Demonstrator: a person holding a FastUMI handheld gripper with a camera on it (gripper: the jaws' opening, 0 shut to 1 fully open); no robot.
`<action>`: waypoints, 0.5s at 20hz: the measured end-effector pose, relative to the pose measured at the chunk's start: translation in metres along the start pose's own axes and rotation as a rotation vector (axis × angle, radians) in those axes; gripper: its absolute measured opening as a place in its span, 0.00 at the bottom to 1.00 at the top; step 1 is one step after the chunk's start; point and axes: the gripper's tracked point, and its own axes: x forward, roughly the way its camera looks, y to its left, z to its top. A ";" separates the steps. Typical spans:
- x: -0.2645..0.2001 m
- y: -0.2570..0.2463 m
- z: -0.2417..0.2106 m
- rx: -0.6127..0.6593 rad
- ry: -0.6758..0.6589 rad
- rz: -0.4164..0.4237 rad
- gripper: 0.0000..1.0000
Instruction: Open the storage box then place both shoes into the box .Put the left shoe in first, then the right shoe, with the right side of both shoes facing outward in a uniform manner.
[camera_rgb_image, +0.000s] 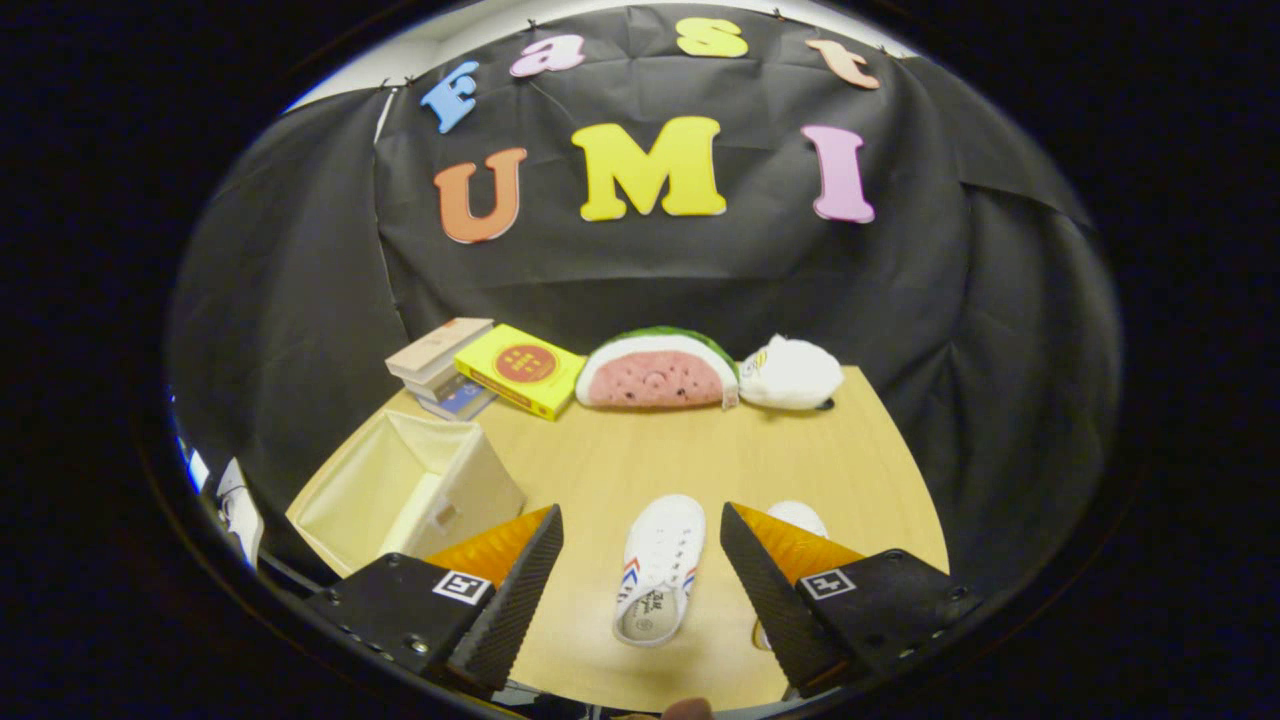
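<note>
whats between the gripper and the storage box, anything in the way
Nothing: the open storage box sits just past the gripper's left finger, with bare table between. One white shoe lies between the spread fingers.

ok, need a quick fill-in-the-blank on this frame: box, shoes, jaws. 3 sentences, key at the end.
1. The storage box on the table is already ____, its cream inside showing.
2. One white shoe lies between the jaws of the gripper, which stand ____.
3. The second shoe is partly hidden behind the ____ jaw.

Missing words: open; open; right
</note>
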 end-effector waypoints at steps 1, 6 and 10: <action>0.016 -0.008 -0.015 0.002 0.037 -0.006 0.96; 0.073 -0.033 -0.077 0.022 0.179 -0.005 0.96; 0.111 -0.042 -0.105 0.074 0.298 0.006 0.96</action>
